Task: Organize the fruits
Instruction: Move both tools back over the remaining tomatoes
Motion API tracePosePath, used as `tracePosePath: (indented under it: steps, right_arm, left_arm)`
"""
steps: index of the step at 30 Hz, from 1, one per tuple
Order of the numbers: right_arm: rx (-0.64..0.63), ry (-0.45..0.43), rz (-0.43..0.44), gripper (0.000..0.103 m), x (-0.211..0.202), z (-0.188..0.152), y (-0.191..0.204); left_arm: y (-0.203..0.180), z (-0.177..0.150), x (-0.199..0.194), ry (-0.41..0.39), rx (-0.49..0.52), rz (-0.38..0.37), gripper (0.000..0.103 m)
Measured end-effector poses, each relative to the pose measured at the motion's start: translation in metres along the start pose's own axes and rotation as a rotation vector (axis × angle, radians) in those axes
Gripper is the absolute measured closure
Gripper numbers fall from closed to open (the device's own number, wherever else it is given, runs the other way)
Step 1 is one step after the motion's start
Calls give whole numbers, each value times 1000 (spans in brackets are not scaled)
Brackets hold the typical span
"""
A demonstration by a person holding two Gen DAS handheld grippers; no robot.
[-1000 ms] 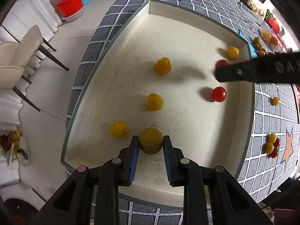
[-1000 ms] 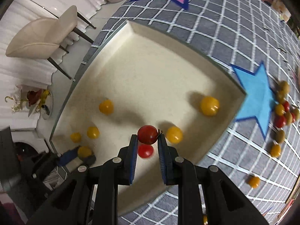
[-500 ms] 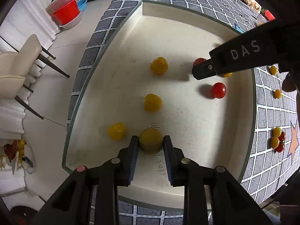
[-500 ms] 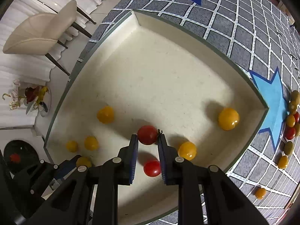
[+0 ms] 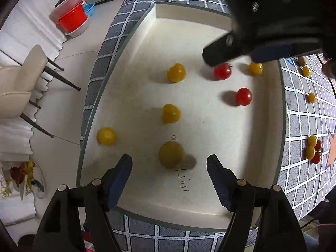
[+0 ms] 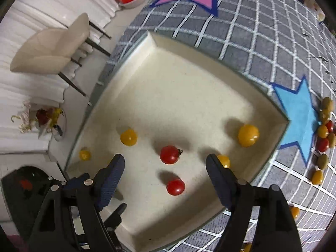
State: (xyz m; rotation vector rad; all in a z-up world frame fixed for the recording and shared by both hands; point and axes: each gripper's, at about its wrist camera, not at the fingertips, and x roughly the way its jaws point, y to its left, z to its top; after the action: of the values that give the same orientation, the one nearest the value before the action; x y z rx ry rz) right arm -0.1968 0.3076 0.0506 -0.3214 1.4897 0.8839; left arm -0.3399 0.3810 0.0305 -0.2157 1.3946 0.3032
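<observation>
A cream tray (image 5: 147, 21) (image 6: 189, 48) lies on the grid cloth. My left gripper (image 5: 169, 163) is open, with a dull yellow tomato (image 5: 171, 155) lying free on the tray floor between its fingers. My right gripper (image 6: 163, 163) is open above a red tomato (image 6: 169, 154), which rests on the tray; the same tomato shows in the left wrist view (image 5: 222, 71) under the right gripper's body. A second red tomato (image 6: 175, 187) (image 5: 243, 96) and several yellow ones (image 5: 171, 113) also lie in the tray.
Loose tomatoes lie on the cloth right of the tray (image 5: 313, 149) and by the blue star (image 6: 324, 130). A beige chair (image 6: 50, 46) and stacked red and white bowls (image 5: 72, 19) stand on the floor beyond the table's edge.
Both grippers have opened. The left one has let go of the dull yellow tomato and the right one has let go of the red tomato; both now rest in the tray.
</observation>
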Motion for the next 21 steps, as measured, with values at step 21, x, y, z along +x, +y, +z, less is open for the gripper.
tracePosePath:
  steps: [21]
  right_arm:
    - [359,-106,-180,20,-101,-148,-152]
  left_arm:
    - [-108,54,-39,-64,269,-90,28]
